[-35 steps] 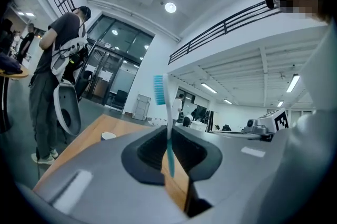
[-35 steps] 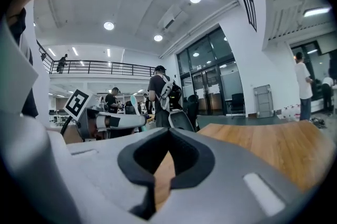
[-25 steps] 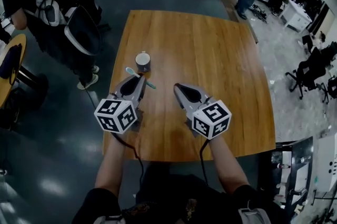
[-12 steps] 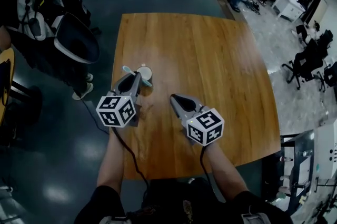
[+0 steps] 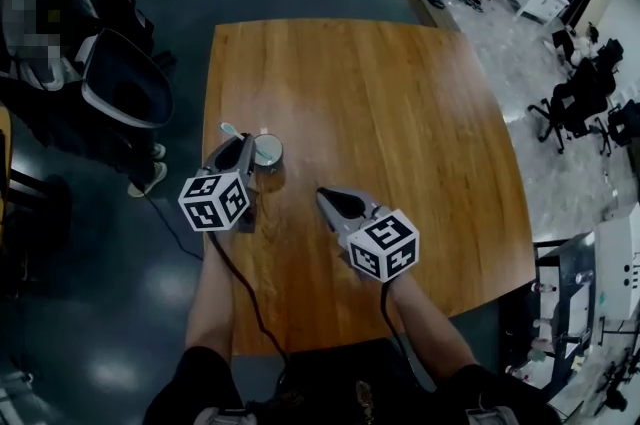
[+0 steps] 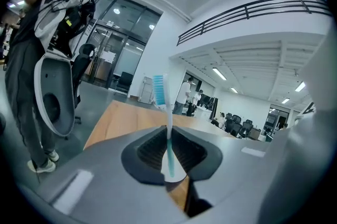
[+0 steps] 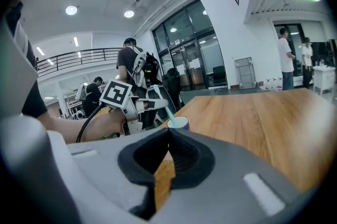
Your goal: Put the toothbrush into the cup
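The left gripper (image 5: 244, 153), pinching the pale-blue plastic toothbrush (image 6: 169, 138), has advanced and descended; the handle tip now meets the mouth of the small dark, white-lined cup (image 5: 268, 151) from 9 o'clock. The right gripper (image 5: 326, 199) rests pressed together, empty, at 4 o'clock; release likely follows

No legible words, numbers or brand names appear anywhere.

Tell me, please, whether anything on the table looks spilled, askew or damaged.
Nothing stands out. The cup stands upright on the table, with no spill visible. The toothbrush leans, bristles up, only because the left tool grips it, its lower end at the cup's mouth.
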